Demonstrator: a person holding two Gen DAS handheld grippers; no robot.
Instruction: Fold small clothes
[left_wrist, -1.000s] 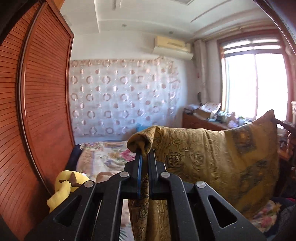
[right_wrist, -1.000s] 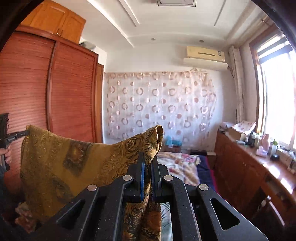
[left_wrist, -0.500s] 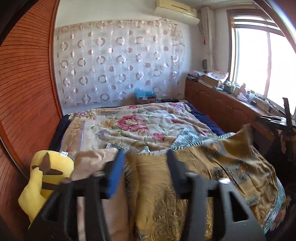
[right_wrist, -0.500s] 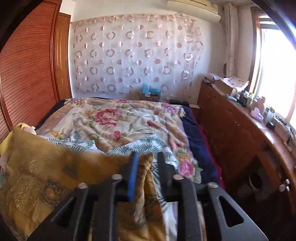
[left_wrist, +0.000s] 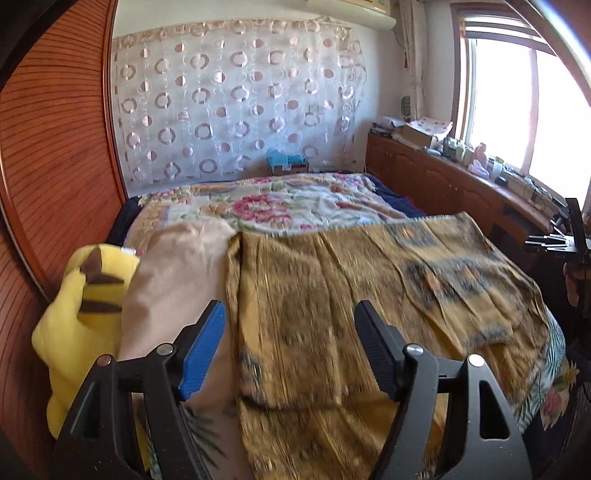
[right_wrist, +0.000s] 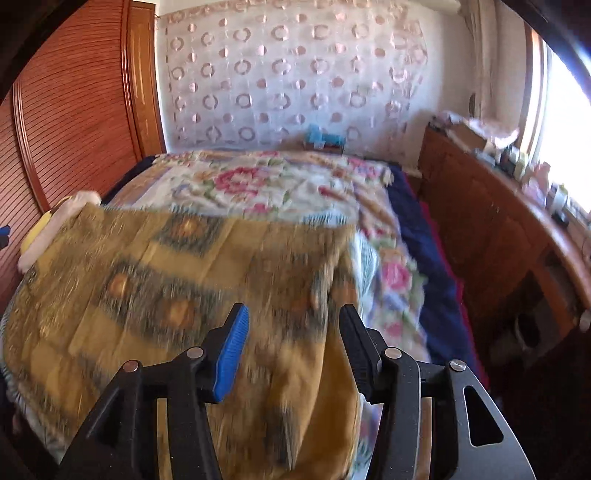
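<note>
A mustard-gold patterned cloth (left_wrist: 369, 295) lies spread flat across the near end of the bed; it also fills the right wrist view (right_wrist: 166, 288). My left gripper (left_wrist: 290, 350) is open and empty, just above the cloth's near left part. My right gripper (right_wrist: 293, 350) is open and empty, above the cloth's near right corner. The right gripper's side also shows at the far right of the left wrist view (left_wrist: 565, 240).
A floral bedspread (left_wrist: 288, 203) covers the bed beyond the cloth. A beige garment (left_wrist: 177, 269) and a yellow plush toy (left_wrist: 85, 306) lie to the left. A wooden wardrobe (left_wrist: 48, 166) stands at left, a wooden counter (right_wrist: 498, 221) with small items at right.
Both grippers held the cloth up by its top corners, then lowered it onto the bed and opened. The cloth now lies flat and released.
</note>
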